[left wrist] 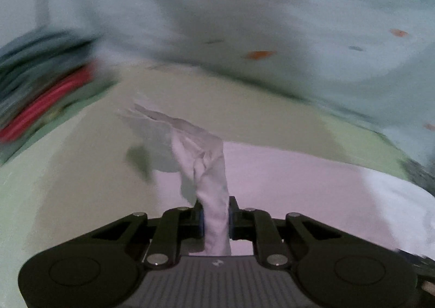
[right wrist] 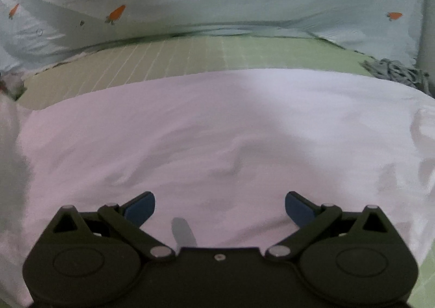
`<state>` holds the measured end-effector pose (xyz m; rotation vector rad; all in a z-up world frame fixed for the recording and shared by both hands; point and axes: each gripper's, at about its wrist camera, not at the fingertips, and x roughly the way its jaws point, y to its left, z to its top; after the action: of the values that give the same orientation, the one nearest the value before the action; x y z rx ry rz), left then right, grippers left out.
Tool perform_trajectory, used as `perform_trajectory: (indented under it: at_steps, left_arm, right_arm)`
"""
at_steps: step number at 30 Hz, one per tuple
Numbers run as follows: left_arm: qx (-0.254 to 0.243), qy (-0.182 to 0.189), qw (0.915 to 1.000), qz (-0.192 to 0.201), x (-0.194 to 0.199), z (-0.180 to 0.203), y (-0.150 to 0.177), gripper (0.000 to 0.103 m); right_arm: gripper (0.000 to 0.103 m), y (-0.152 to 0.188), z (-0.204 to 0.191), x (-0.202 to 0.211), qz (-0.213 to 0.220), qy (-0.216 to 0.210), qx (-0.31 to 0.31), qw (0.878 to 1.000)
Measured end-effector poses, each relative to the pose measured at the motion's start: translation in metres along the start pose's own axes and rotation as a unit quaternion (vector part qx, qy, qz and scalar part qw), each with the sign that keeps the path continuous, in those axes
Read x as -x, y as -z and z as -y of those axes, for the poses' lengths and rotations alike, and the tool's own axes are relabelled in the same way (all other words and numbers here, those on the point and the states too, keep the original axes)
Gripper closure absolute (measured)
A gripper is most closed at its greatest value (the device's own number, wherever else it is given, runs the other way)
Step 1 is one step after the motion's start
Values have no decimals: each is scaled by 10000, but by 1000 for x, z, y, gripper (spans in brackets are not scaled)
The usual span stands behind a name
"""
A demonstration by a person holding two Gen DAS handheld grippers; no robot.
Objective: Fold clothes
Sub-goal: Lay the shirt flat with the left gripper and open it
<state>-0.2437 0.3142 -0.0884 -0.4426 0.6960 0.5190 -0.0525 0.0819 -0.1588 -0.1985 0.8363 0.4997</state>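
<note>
A white garment lies spread over a green mat. My left gripper is shut on a bunched fold of the white garment, which rises from between the jaws and trails forward, lifted off the mat. The rest of the cloth spreads to the right in the left wrist view. My right gripper hovers just above the flat cloth, open, its blue pads wide apart with nothing between them. The left wrist view is blurred by motion.
Pale bedding with orange carrot prints rises behind the mat. A stack of folded clothes with a red layer sits at the left. A grey knitted item lies at the far right on the mat.
</note>
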Motion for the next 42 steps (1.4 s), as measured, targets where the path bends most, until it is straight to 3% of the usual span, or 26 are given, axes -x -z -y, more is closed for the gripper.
perform_trajectory:
  at_steps: [2, 5, 8, 10, 15, 19, 21, 27, 33, 42]
  left_arm:
    - [-343, 378, 9986, -149, -7, 37, 4, 86]
    - [-745, 761, 9930, -517, -21, 87, 15, 72]
    - [-985, 868, 9881, -802, -28, 107, 29, 48]
    - [-830, 729, 9915, -693, -24, 99, 28, 22]
    - [-118, 74, 9981, -597, -17, 62, 27, 20]
    - [131, -700, 9941, -820, -19, 32, 35, 20]
    - [120, -872, 9915, -963, -21, 23, 42, 20]
    - [-257, -1031, 9783, -1780, -41, 15, 66, 18]
    - [-613, -778, 9795, -1752, -42, 23, 63, 16]
    - [-1427, -350, 9776, -1505, -53, 91, 49, 14]
  right_arm:
    - [0, 1, 13, 5, 2, 31, -50, 10000]
    - [0, 0, 34, 9, -51, 72, -206, 9997]
    - [0, -3, 46, 9, -69, -42, -293, 9995]
    - [0, -4, 43, 6, -99, -167, -254, 9995]
    - [0, -7, 34, -2, -182, -499, -141, 9985]
    - [0, -12, 9, -9, -294, -906, -24, 9955]
    - [0, -13, -5, -10, -321, -1076, 82, 9936]
    - [0, 0, -37, -16, -592, -1085, 491, 9911]
    - [0, 13, -22, -3, -613, -697, 314, 9952]
    - [0, 22, 45, 47, -126, 100, -151, 9998]
